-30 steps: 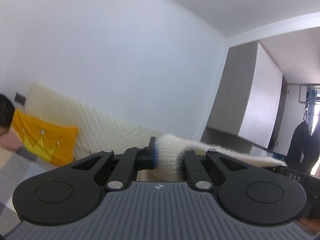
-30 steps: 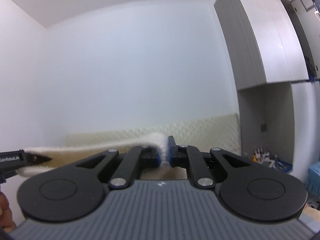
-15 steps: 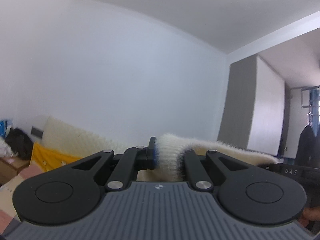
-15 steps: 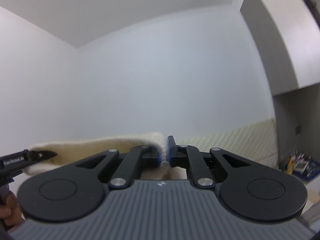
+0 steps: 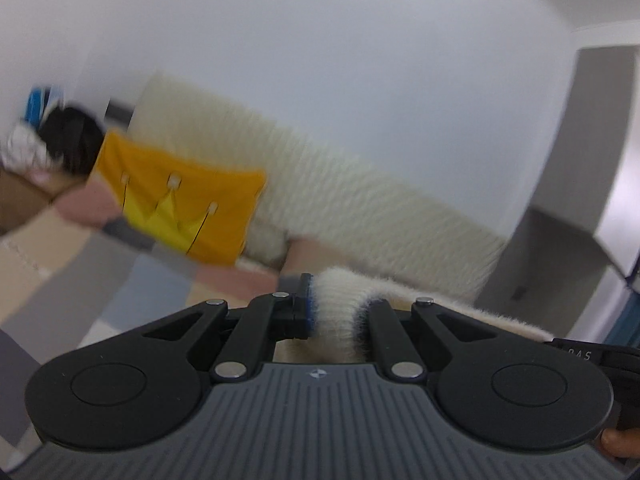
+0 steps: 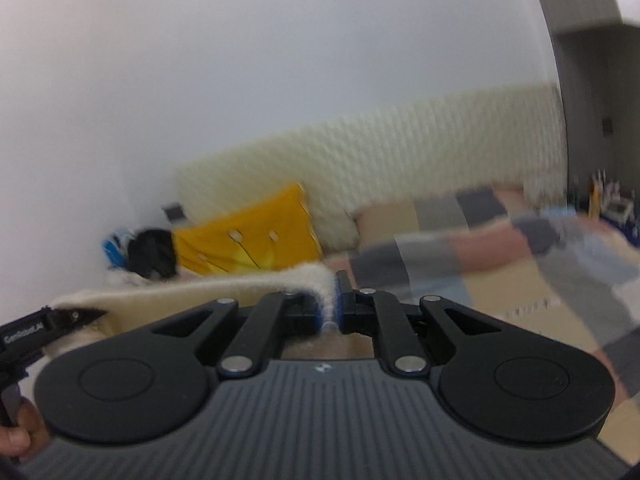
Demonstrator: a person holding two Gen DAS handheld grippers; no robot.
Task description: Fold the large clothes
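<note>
A cream fuzzy garment [image 5: 340,304] is pinched in my left gripper [image 5: 338,312], which is shut on a thick bunch of its edge. The cloth runs right as a taut band [image 5: 500,322] toward the other tool [image 5: 580,354]. In the right wrist view my right gripper [image 6: 334,306] is shut on the same garment [image 6: 200,292], whose edge stretches left to the left tool [image 6: 48,324]. Both grippers hold the cloth above a bed with a patchwork cover [image 6: 480,248]. The rest of the garment hangs out of sight below.
A yellow crown pillow [image 5: 180,204] leans on the cream quilted headboard [image 5: 360,200]. Dark and blue items [image 5: 68,140] lie at the bed's left end. A grey wardrobe [image 5: 592,152] stands at right, with small clutter [image 6: 608,200] beside the bed.
Both views have tipped downward: the bed, pillow and patchwork cover have come into sight where mostly wall and ceiling showed. Both grippers stay shut on the stretched cream garment.
</note>
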